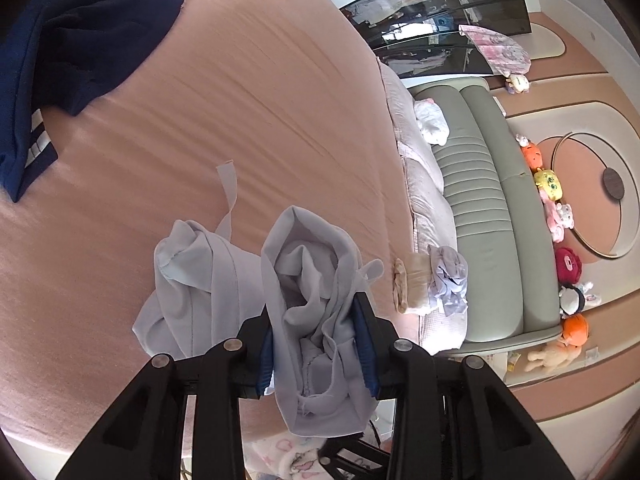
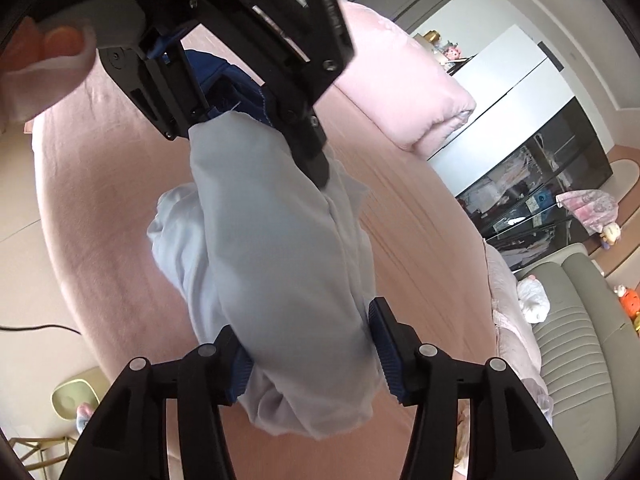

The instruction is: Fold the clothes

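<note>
Pink sheets cover the bed (image 1: 260,92), with a green sofa (image 1: 492,216) and a row of plush toys (image 1: 556,208) off to one side. Left gripper (image 1: 318,344) is clamped on a bunched-up pale grey garment (image 1: 312,280), blue pads pressed into the cloth on both sides. Rest of it slumps onto the sheet just beside. Right gripper (image 2: 314,354) has the same garment between its fingers, but from the right wrist view I honestly can't tell if the pads are squeezing it. A navy piece of clothing (image 1: 68,64) lies well apart, further up the bed.
</note>
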